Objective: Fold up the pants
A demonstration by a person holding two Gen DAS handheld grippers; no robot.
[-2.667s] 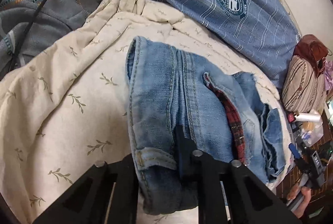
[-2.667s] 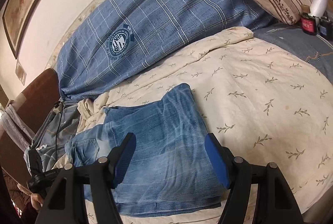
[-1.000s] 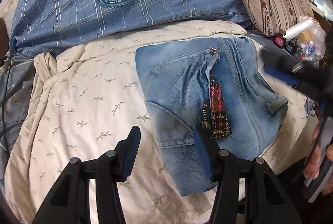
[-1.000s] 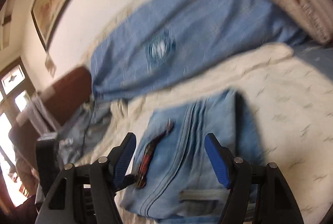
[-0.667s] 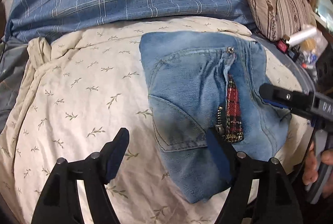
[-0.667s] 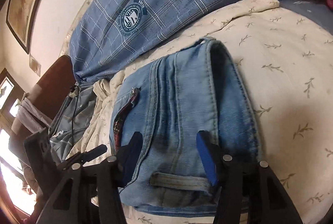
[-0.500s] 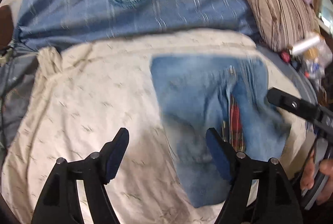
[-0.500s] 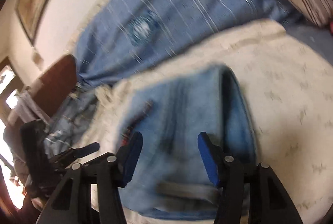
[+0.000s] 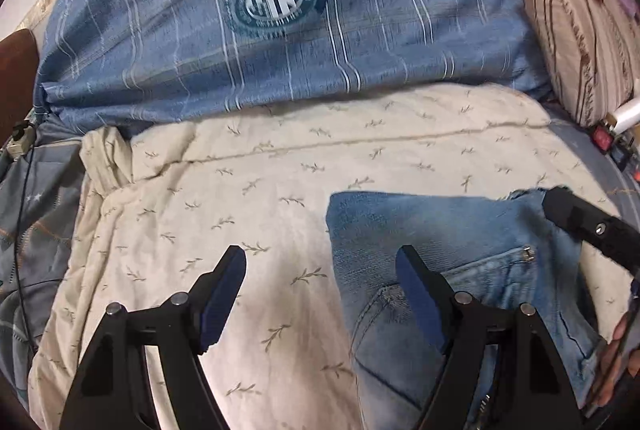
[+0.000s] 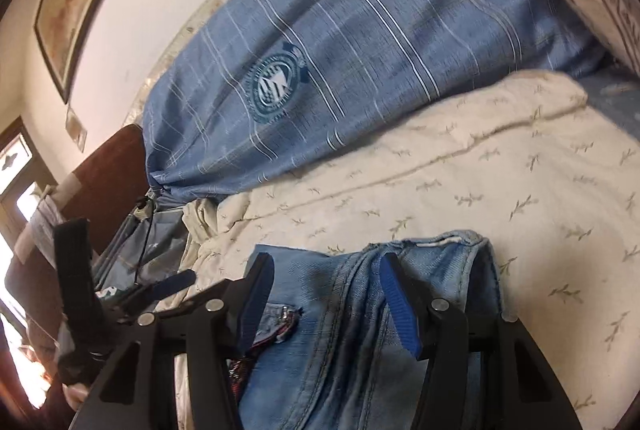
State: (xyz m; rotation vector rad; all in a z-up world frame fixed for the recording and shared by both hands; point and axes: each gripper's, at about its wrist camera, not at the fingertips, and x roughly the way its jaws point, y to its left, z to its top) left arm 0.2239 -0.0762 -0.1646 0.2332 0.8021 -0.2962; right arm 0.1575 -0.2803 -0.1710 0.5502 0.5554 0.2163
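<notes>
The folded light-blue jeans point(image 9: 460, 242) lie on the cream leaf-print blanket point(image 9: 248, 190), low and right in the left wrist view. My left gripper point(image 9: 320, 274) is open and empty, above the jeans' left edge and the blanket. In the right wrist view the jeans point(image 10: 352, 342) fill the lower middle, with the fly's red plaid lining showing. My right gripper point(image 10: 324, 282) is open and empty, close over the jeans' top fold. The right gripper's finger shows at the right of the left wrist view point(image 9: 576, 222). The left gripper shows at the left of the right wrist view point(image 10: 168, 284).
A large blue plaid pillow point(image 9: 280, 10) lies along the back by the wall. A striped beige pillow point(image 9: 580, 46) sits at the right with small bottles point(image 9: 616, 126) beside it. A grey quilt with a black cable point(image 9: 24, 230) lies at the left.
Both grippers let go of the jeans and pulled back toward me. The jeans now sit lower in both views, folded on the blanket. Both grippers stay open.
</notes>
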